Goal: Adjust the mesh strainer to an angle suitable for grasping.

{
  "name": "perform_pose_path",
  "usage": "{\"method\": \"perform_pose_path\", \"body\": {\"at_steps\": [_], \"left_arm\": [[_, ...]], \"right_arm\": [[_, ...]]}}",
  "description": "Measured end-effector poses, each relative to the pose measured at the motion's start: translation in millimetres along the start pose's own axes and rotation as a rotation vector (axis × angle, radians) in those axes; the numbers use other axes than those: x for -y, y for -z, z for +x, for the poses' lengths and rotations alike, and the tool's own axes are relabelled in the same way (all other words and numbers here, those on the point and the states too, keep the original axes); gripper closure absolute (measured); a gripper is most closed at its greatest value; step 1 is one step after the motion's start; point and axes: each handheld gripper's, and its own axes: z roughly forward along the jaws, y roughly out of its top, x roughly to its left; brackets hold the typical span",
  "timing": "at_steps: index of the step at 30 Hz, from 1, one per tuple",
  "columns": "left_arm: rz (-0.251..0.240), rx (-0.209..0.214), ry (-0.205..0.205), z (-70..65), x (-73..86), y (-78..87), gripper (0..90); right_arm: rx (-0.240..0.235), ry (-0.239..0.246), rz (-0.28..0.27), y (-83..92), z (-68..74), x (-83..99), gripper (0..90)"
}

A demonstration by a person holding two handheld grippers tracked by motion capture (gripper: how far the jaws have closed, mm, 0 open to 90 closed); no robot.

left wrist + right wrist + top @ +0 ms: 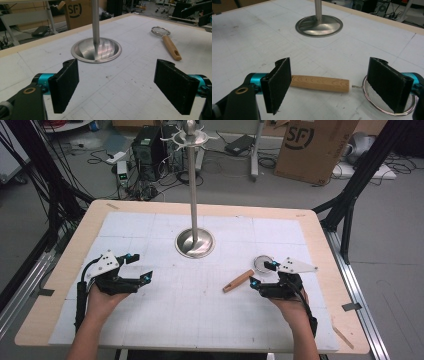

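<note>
A small metal strainer with a wooden handle (238,280) lies on the white mat right of centre, its mesh ring (261,262) toward the right. My right gripper (263,274) stands open right over it. In the right gripper view the handle (319,83) lies crosswise between the wide-apart jaws, untouched by the pads, and the mesh ring (367,93) sits behind the right jaw. My left gripper (141,266) is open at the left of the mat with nothing between its jaws (117,75); from there the strainer (170,46) lies far off.
A tall metal stand (192,185) with hooks on top rises from a round base (195,242) at the middle back of the mat. The mat covers a wooden table (65,265). Cardboard boxes, cables and frames stand on the floor beyond.
</note>
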Motion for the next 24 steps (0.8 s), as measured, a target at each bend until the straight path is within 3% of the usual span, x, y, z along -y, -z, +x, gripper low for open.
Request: {"method": "perform_pose_path", "body": {"at_steps": [3,10,15,20,24], "left_arm": [[0.003,-0.001,0.005,0.7,0.3,0.0,20.7],[-0.014,0.001,0.004,-0.3,-1.7,1.2,20.7],[-0.013,-0.007,0.004,0.8,-1.7,1.8,20.7],[-0.009,-0.002,0.003,0.0,-1.7,1.7,20.7],[-0.003,0.003,0.003,-1.2,-1.2,0.2,20.8]], "right_arm": [[-0.009,-0.011,0.017,-1.7,0.2,1.1,18.4],[-0.032,0.024,0.031,-2.6,4.5,0.9,19.9],[-0.057,0.001,0.027,-1.3,6.0,1.5,24.9],[-0.093,0.046,0.046,-6.5,12.4,1.2,44.1],[-0.123,0.035,0.087,-12.7,15.2,2.8,54.8]]}}
